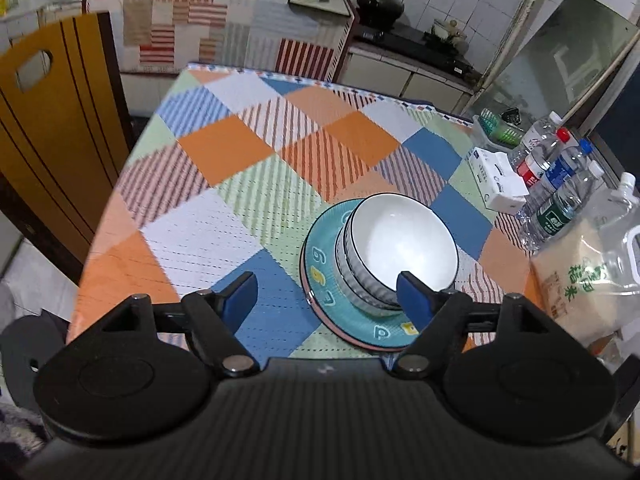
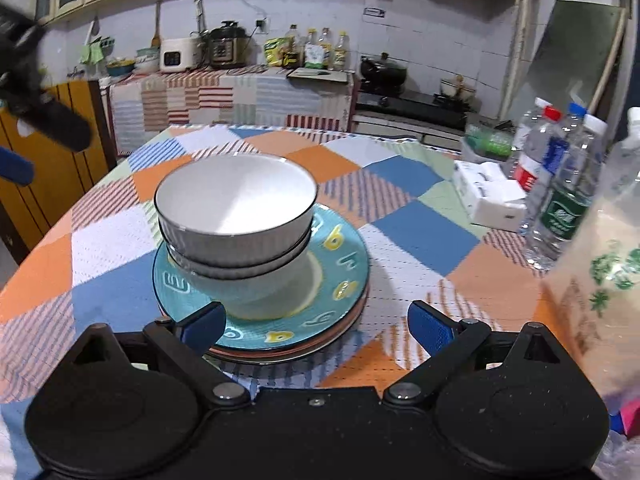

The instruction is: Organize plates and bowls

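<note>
Left gripper [image 1: 328, 298] and right gripper [image 2: 316, 326], both angled downward with blue-padded jaws spread wide, apparently gripping nothing; left gripper's outline blurred in right-wrist view.

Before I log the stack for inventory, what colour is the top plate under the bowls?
Teal plate with yellow and white characters; clearest from the right wrist.

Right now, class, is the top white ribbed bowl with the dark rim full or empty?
Empty. The top white ribbed bowl shows a bare white inside in both views; it sits upright in another bowl on the teal plate.
</note>
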A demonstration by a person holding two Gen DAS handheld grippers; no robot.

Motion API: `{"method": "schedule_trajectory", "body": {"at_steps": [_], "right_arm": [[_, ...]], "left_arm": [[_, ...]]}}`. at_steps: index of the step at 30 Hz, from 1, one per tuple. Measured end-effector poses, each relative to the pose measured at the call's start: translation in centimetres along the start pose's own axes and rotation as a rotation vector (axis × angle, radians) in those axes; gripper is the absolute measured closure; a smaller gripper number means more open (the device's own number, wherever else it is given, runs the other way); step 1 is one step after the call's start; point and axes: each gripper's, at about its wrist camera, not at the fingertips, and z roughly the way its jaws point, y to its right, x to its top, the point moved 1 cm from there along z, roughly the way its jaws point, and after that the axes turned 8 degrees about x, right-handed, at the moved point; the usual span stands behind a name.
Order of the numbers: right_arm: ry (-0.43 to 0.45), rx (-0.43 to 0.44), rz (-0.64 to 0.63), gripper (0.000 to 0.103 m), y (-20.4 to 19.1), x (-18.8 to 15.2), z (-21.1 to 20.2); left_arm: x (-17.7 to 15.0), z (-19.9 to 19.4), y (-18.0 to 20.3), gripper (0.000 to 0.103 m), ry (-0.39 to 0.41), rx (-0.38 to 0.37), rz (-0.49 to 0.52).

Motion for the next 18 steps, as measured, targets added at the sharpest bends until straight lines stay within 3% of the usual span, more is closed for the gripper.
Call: {"method": "schedule_trajectory", "body": {"at_steps": [18], "right_arm": [[-0.01,0.046,0.0,0.004,-0.5,2.6,-10.6]], "left_arm": [[-4.7,-9.2,1.2,0.013,0.118,0.066,0.111]]}}
